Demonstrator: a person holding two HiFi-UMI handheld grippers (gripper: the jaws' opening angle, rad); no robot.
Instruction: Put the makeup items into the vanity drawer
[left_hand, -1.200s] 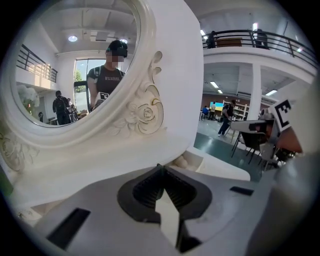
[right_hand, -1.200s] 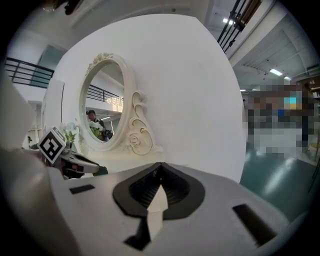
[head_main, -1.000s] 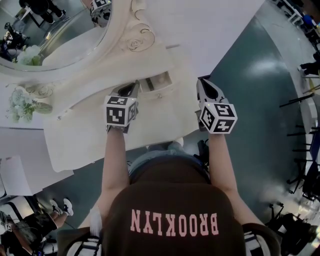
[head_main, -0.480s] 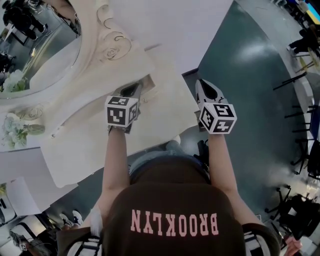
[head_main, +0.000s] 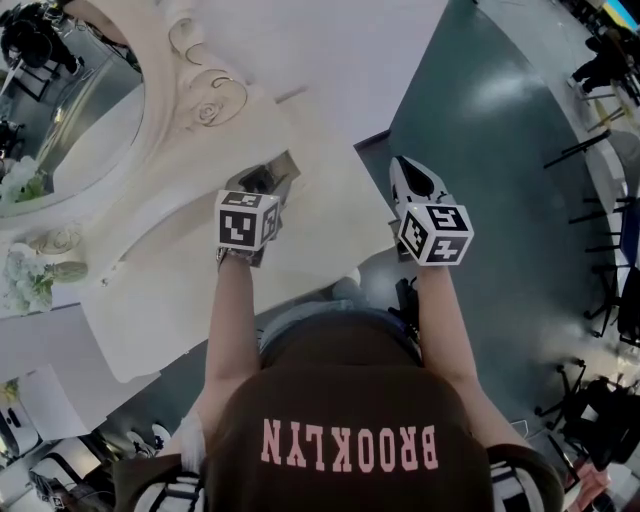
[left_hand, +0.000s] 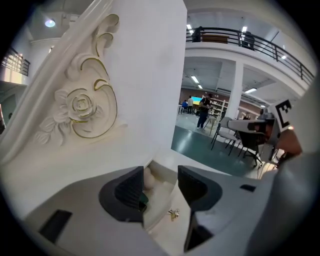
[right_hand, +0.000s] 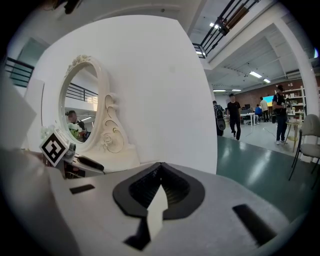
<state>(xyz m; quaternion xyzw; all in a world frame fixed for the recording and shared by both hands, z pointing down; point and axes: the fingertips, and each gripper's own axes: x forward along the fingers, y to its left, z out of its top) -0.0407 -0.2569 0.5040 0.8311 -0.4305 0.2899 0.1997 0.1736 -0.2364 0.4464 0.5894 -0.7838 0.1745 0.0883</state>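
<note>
Head view: two grippers, left gripper (head_main: 262, 183) just opened, empty, over one drawer (head_main: 288, 165); right gripper (head_main: 403, 168) pressed together.

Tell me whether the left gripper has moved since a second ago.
Yes: the left gripper has shifted right, over the open drawer; its jaws have just been opening, nothing gripped between them.

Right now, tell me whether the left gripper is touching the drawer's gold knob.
Apart. In the left gripper view the gold knob sits in the gap between the jaws of the left gripper, which have just been opening, clear of both.
</note>
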